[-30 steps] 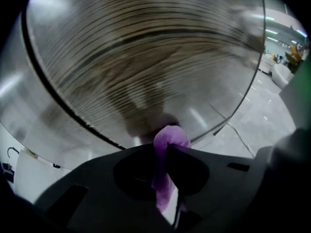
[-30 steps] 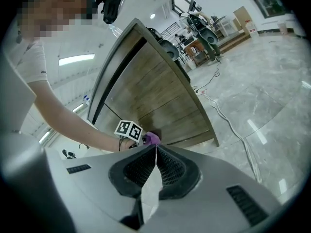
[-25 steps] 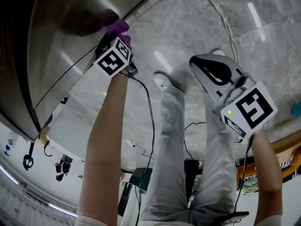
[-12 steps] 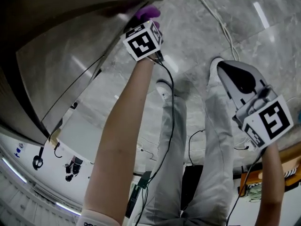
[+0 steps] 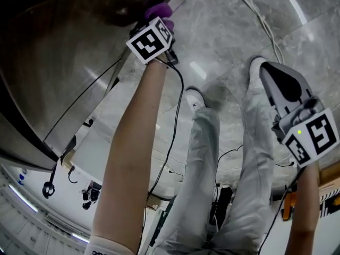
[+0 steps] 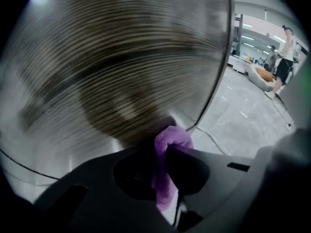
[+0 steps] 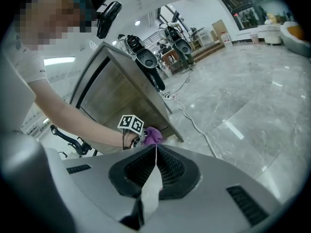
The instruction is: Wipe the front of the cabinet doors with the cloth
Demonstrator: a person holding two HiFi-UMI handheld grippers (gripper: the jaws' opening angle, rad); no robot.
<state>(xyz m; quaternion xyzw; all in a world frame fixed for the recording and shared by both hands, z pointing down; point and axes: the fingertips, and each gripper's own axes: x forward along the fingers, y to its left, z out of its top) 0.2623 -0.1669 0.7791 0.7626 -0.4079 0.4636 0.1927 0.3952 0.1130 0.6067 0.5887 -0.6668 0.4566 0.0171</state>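
Observation:
A purple cloth point(image 5: 158, 10) is pressed against the grey cabinet door point(image 5: 69, 62) near the door's lower corner. My left gripper point(image 5: 153, 19) is shut on it, and its marker cube hides the jaws in the head view. In the left gripper view the cloth point(image 6: 170, 142) is pinched between the dark jaws, right up against the streaked door point(image 6: 121, 57). My right gripper point(image 5: 287, 86) hangs at the right over the floor, away from the cabinet, shut with nothing in it. The right gripper view looks over the shut jaws point(image 7: 155, 149) at the cabinet point(image 7: 121, 101) and the cloth point(image 7: 153, 135).
A white cable point(image 5: 255, 20) runs across the marble floor beyond the cabinet's corner. The person's legs and white shoes point(image 5: 195, 97) stand between the two grippers. A black lead point(image 5: 172, 121) trails from the left gripper. Black machines point(image 7: 146, 57) stand behind the cabinet.
The left gripper slid the cloth along the door toward its corner edge, then came back a little. The right gripper drifted to the right and stayed shut.

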